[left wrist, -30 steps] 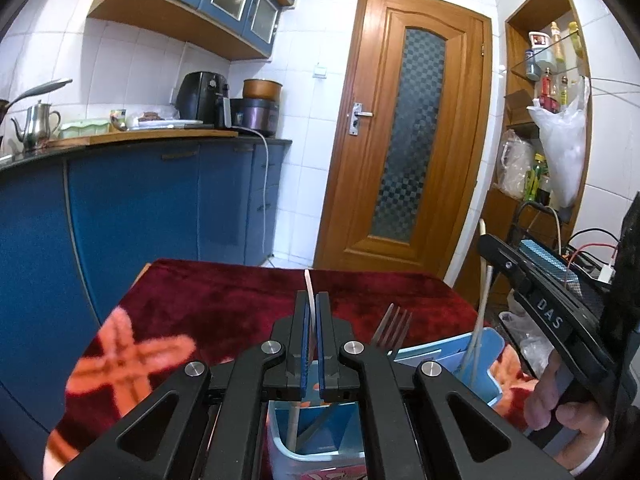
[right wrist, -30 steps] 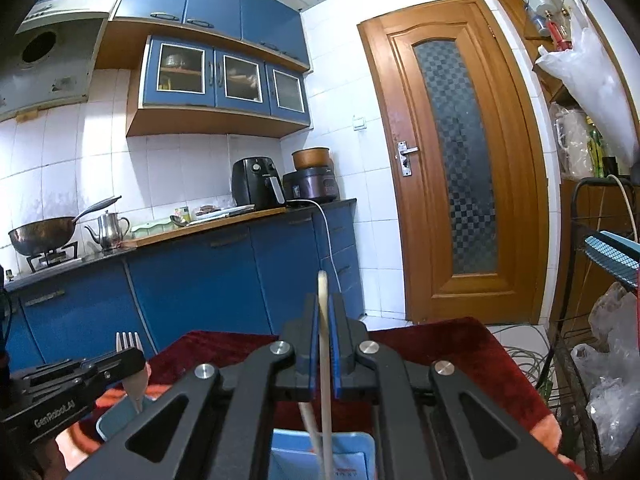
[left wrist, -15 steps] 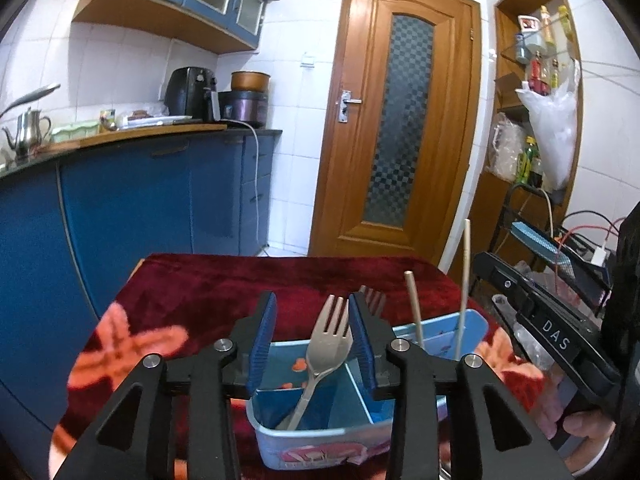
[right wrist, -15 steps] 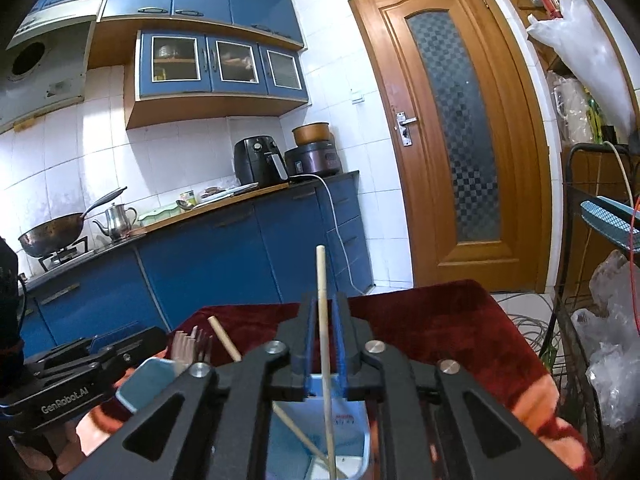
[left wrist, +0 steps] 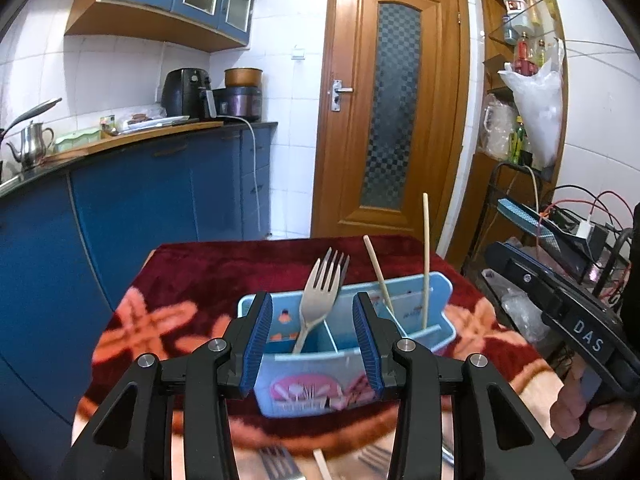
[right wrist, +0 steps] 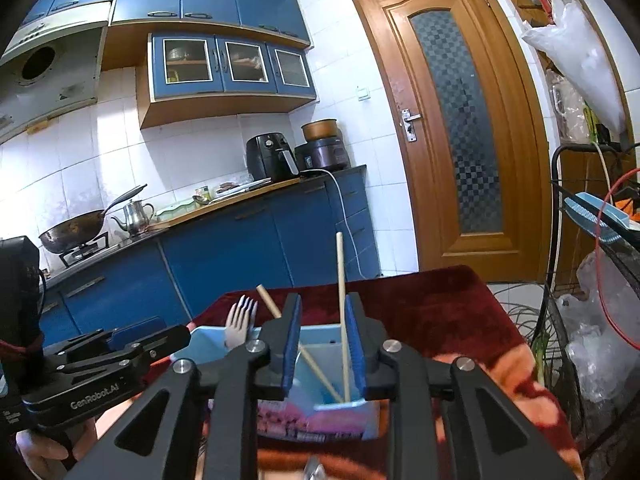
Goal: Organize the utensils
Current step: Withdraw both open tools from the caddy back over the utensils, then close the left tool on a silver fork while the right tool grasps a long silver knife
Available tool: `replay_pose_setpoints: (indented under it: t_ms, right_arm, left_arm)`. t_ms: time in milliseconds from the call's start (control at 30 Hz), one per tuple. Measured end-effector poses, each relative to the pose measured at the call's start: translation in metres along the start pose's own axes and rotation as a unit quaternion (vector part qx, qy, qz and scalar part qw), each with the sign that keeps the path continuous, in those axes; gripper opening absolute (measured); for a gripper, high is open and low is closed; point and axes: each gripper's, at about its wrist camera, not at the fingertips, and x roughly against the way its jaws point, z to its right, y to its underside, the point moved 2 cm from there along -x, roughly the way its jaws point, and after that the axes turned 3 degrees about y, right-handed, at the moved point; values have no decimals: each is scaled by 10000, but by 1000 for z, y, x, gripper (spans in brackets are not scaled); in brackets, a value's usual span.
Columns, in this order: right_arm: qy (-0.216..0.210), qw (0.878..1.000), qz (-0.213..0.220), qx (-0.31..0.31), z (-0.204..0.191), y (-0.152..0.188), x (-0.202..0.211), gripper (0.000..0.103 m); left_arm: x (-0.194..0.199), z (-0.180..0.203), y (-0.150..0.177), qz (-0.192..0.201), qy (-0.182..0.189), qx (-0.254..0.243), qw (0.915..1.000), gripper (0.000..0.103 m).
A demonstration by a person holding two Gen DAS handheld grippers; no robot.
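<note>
A light blue utensil caddy (left wrist: 316, 384) stands on the red patterned tablecloth (left wrist: 224, 276). A pale fork (left wrist: 320, 292) stands in its left compartment, and two wooden chopsticks (left wrist: 425, 256) stand in the right one. My left gripper (left wrist: 312, 340) is open just in front of the caddy, with the fork between its pads but apart from them. My right gripper (right wrist: 320, 344) is open over the caddy (right wrist: 320, 364); one upright chopstick (right wrist: 341, 304) stands between its pads, free of them, and the second chopstick (right wrist: 276, 308) leans left. The fork (right wrist: 240, 320) shows at left.
More forks (left wrist: 280, 464) and a chopstick (left wrist: 322, 466) lie on the cloth at the near edge, blurred. Blue kitchen cabinets (left wrist: 132, 216) run along the left. A wooden door (left wrist: 388, 120) is behind the table. A wire rack with cables (right wrist: 592, 280) stands at right.
My left gripper opened, released the fork into the caddy and backed away. My right gripper opened, leaving the upright chopstick in the caddy.
</note>
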Motion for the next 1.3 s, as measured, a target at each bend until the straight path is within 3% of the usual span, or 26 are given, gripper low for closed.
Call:
replay_pose_setpoints:
  t_ms: [600, 1300]
  right_arm:
    - [-12, 9980, -634, -38, -7, 38, 48, 34]
    - [201, 9866, -1615, -105, 4, 86, 58, 43]
  left_arm:
    - [39, -9, 34, -550, -208, 250, 9980, 43]
    - [31, -28, 93, -1507, -246, 672, 9860, 48]
